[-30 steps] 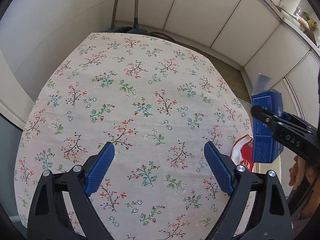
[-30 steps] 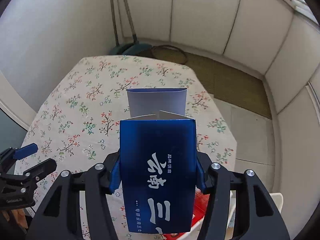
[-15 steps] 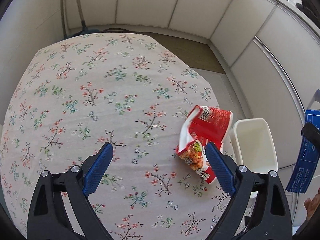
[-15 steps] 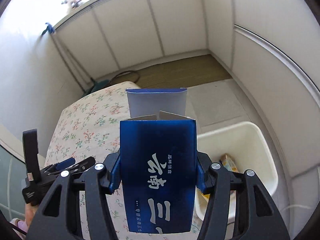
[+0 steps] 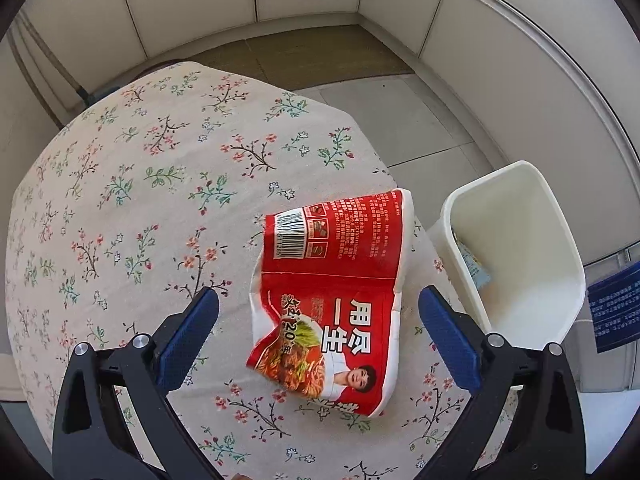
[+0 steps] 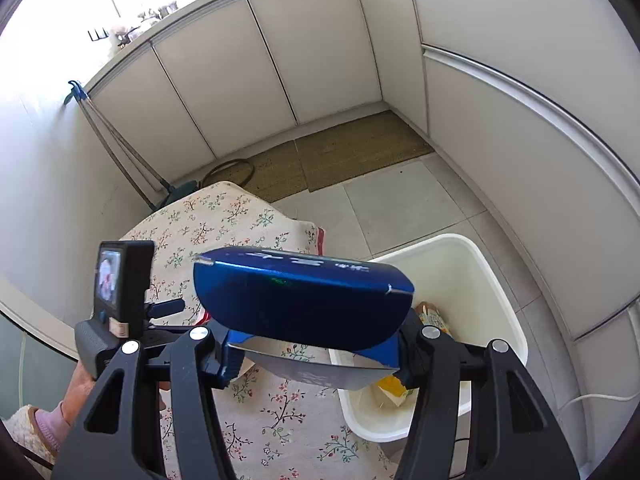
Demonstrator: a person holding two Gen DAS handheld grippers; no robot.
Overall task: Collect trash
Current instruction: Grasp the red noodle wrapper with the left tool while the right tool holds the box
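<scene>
Left gripper (image 5: 319,326) hangs over the flattened red noodle wrapper (image 5: 332,300) on the floral tablecloth (image 5: 140,200), jaws just opening, spread wide either side of it, pads clear. Right gripper (image 6: 316,354) clamps the glossy blue cardboard box (image 6: 300,300) crosswise, near the white plastic bin (image 6: 472,264) standing right of the table, scraps already inside.

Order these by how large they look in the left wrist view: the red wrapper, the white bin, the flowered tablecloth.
1. Flowered tablecloth: largest by far, it fills most of the picture.
2 and 3. Red wrapper and white bin: they look about alike. The wrapper lies nearer the camera and the bin stands lower, on the floor, so I do not rank them.
</scene>
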